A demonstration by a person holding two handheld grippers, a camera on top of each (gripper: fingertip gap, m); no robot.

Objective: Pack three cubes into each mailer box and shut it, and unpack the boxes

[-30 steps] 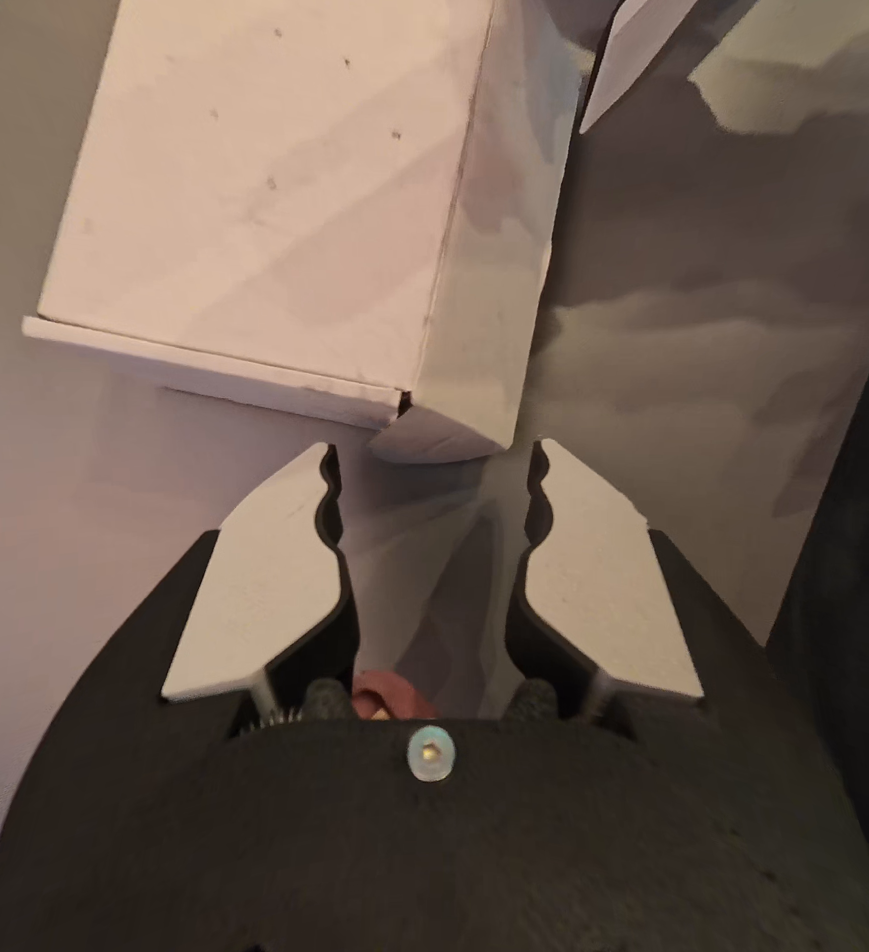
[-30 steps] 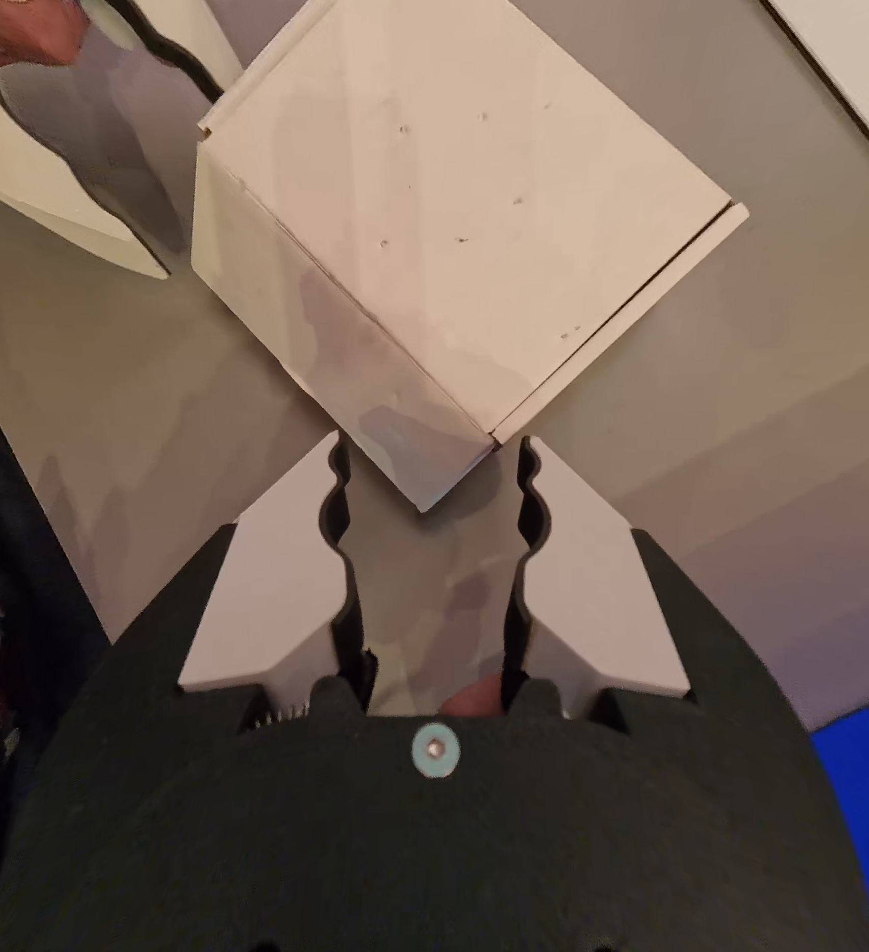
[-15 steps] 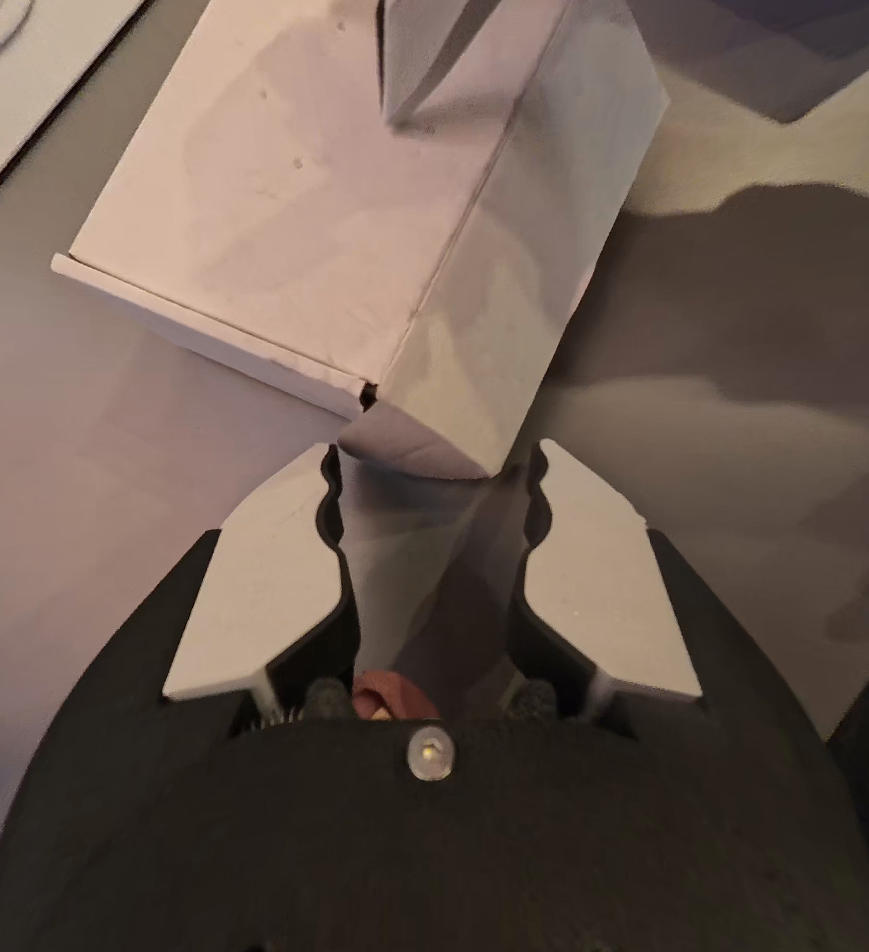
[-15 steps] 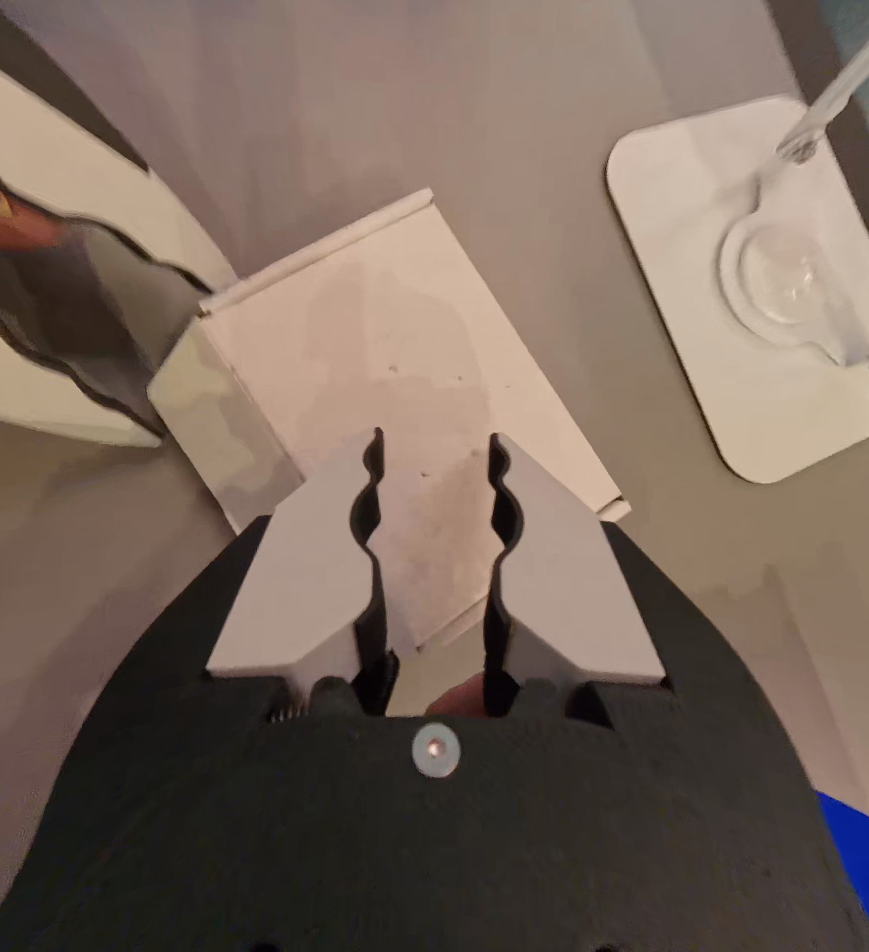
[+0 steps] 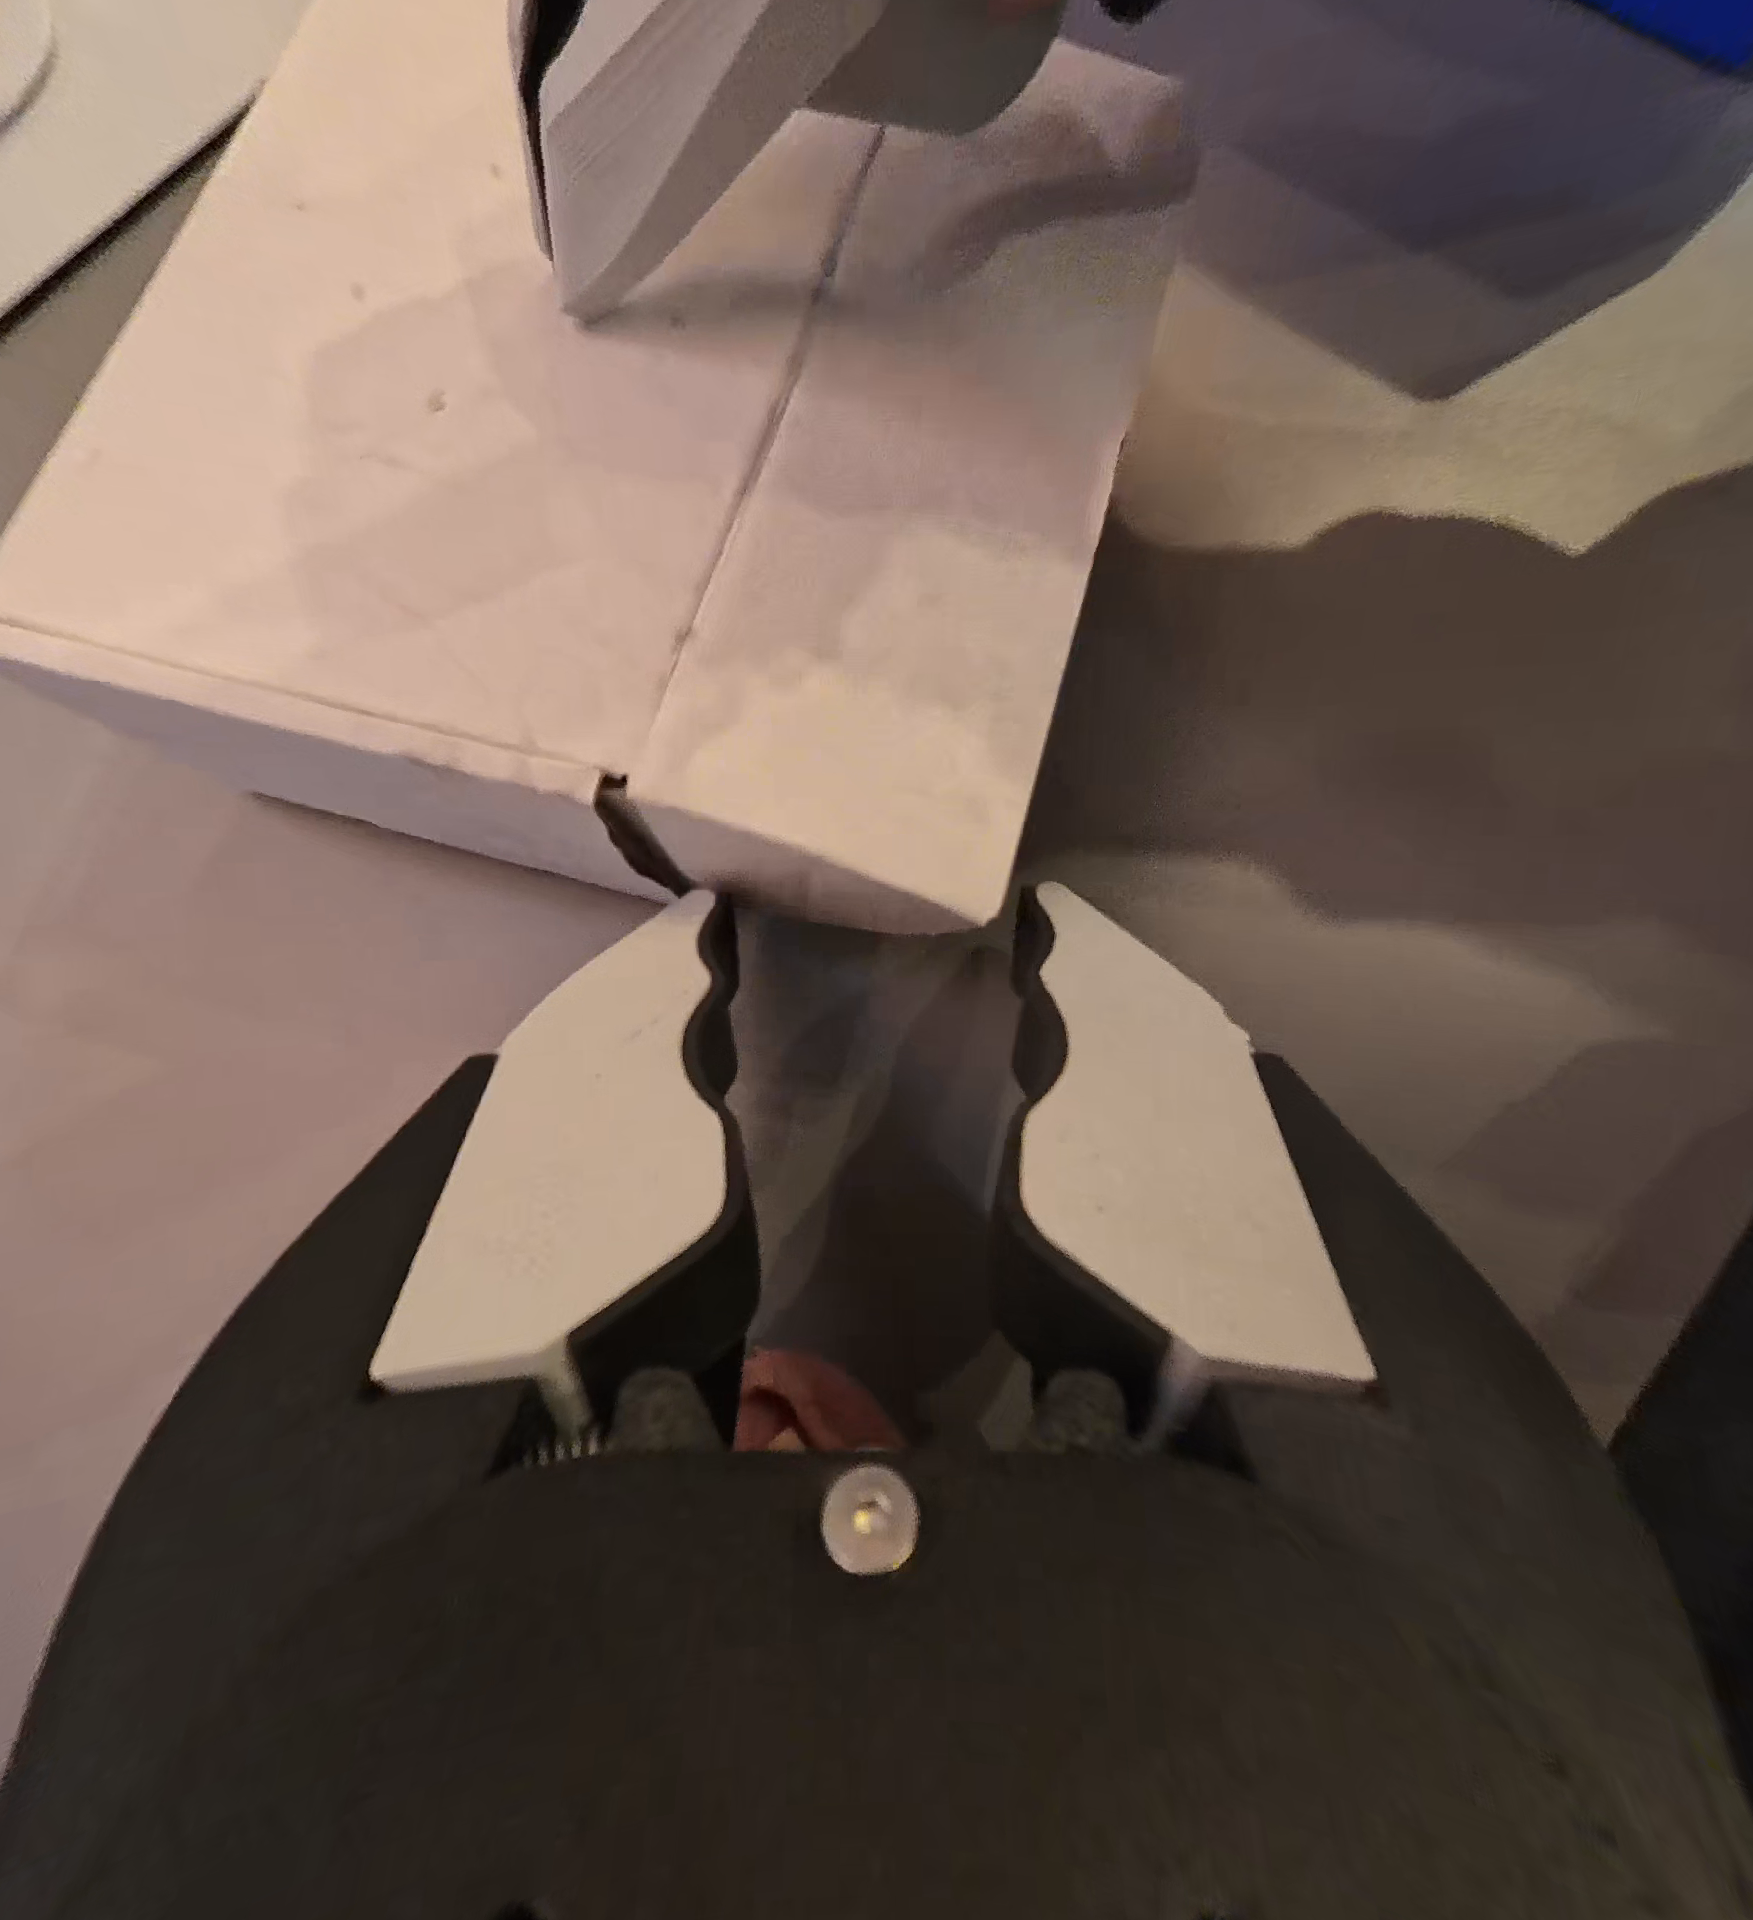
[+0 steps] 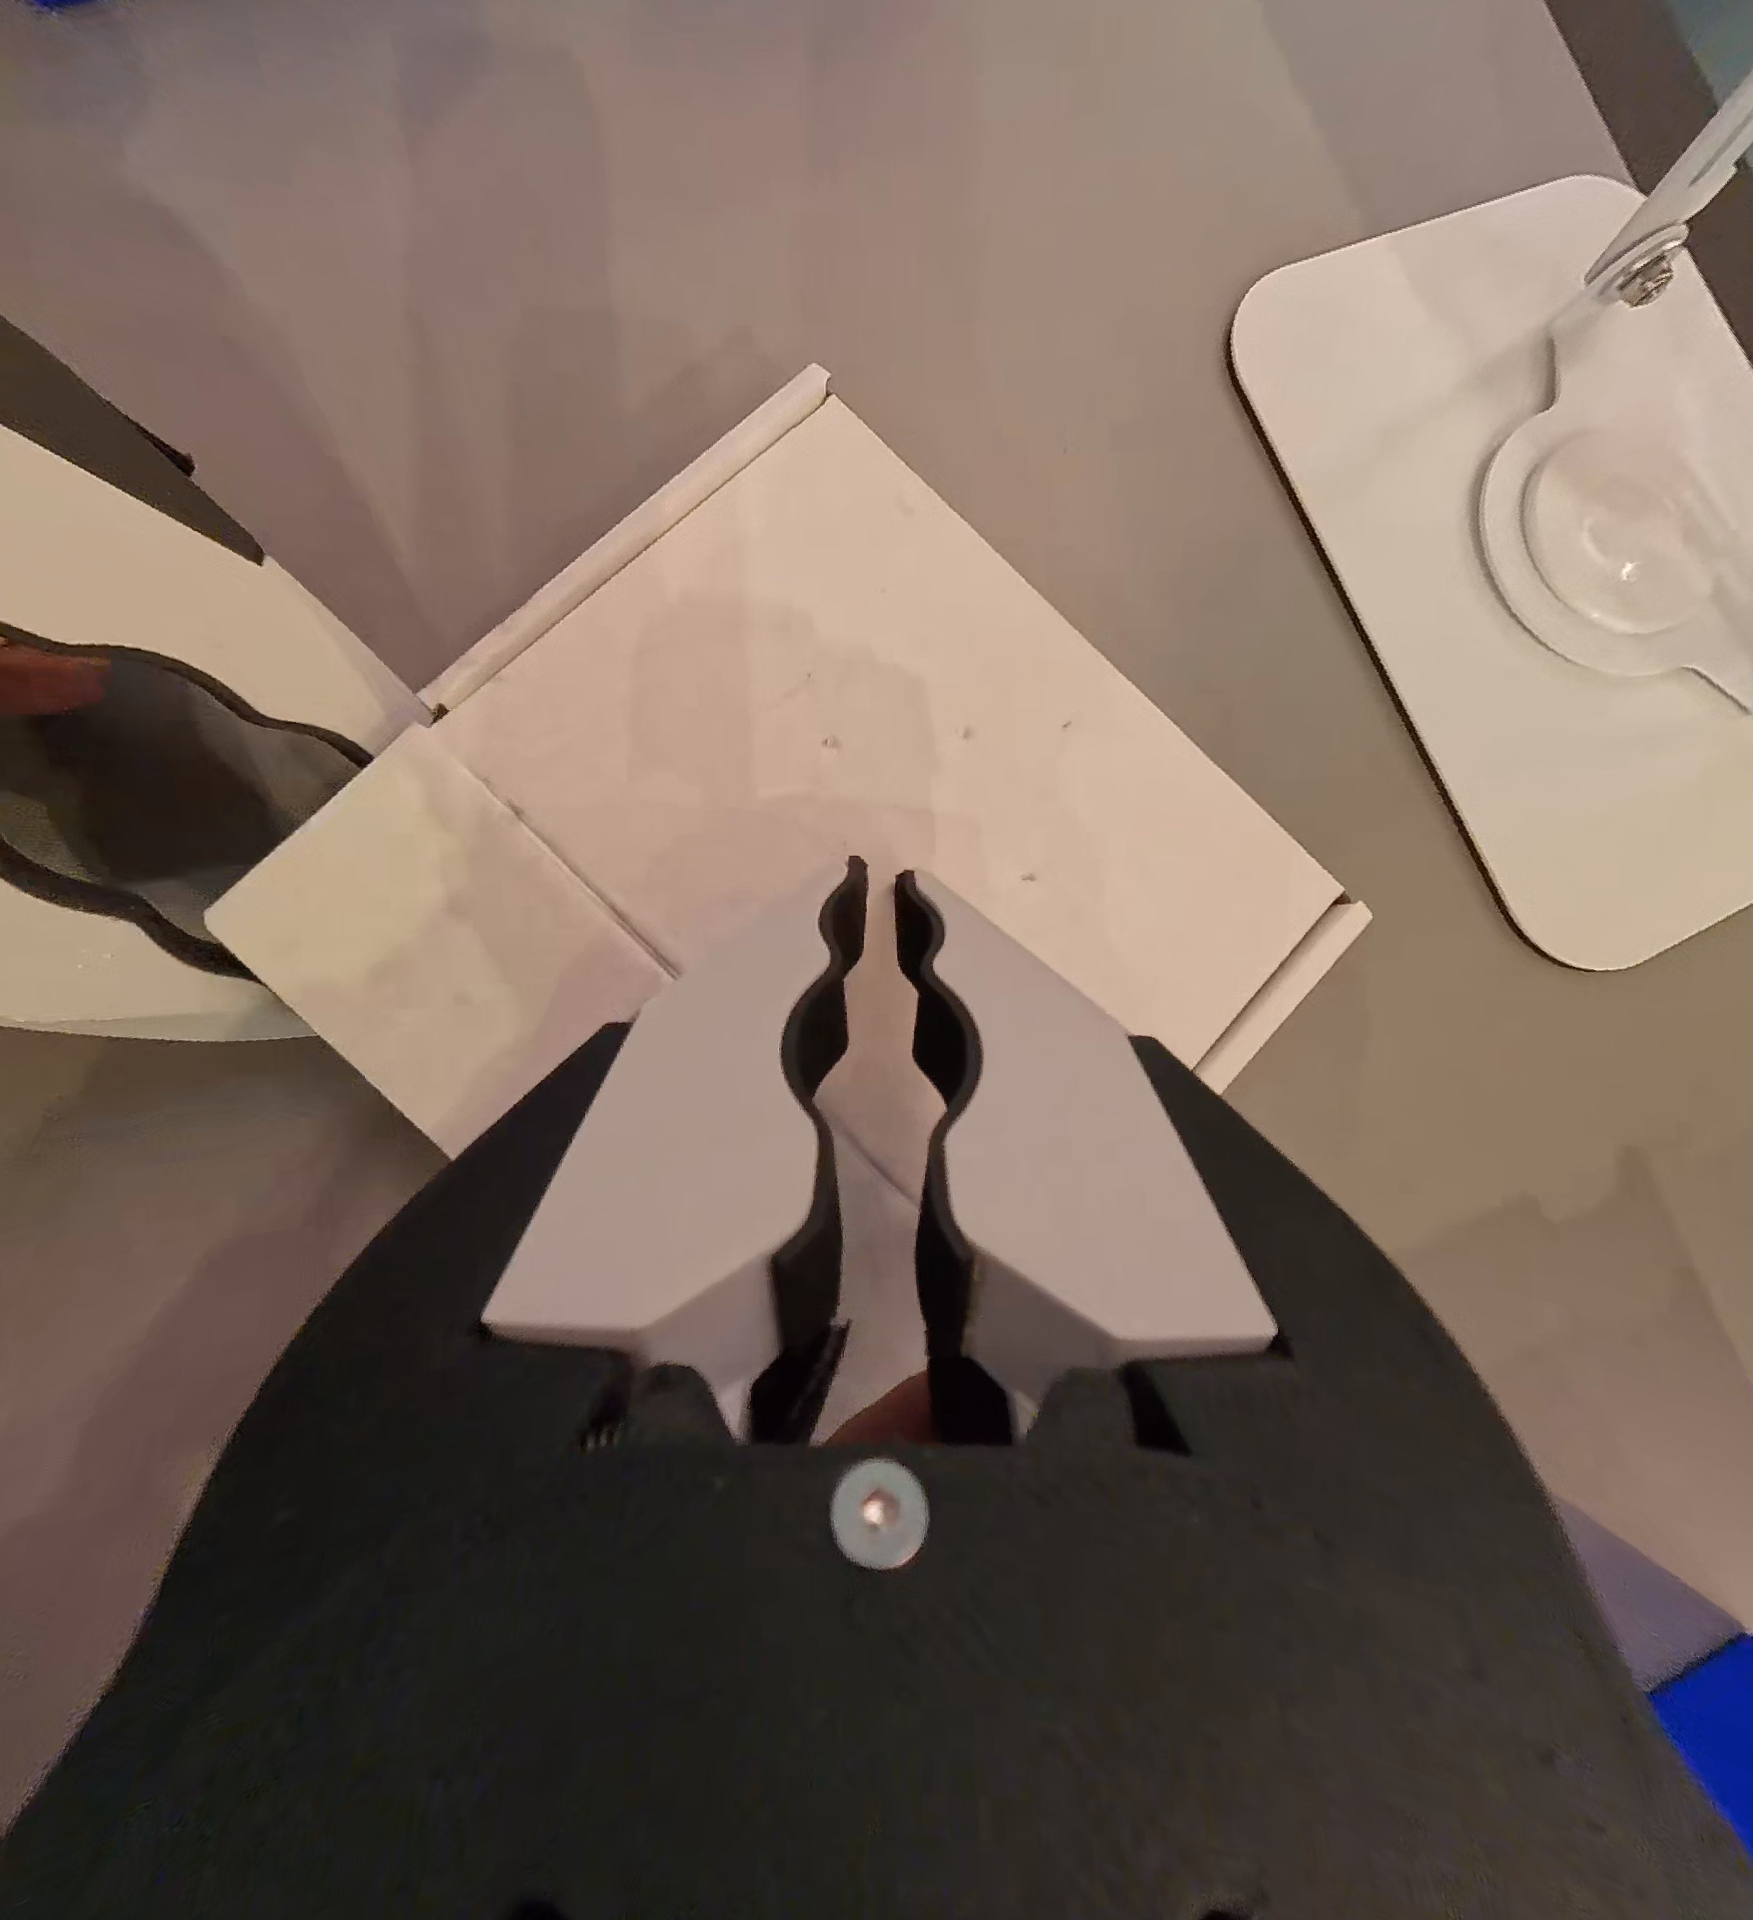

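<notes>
Just short of a white mailer box, the left gripper sits low over the grey table, its two white fingers spread well apart with nothing between them; their tips frame the box's near corner, where one side flap stands slightly proud of the wall. The box lies shut on the table.

From the other side, the right gripper is angled down over the same box, its fingertips above the lid's middle. Its jaws are drawn nearly together, leaving only a thin slit, and hold nothing; whether the tips touch the lid I cannot tell.

The left wrist view alone shows the right gripper's white finger coming down onto the lid from above, and a patch of blue at the far edge. The right wrist view alone shows a white stand base with a clear mount and a metal rod, set apart from the box on the table, and the left gripper beside the box's left corner. No cubes show in either view.
</notes>
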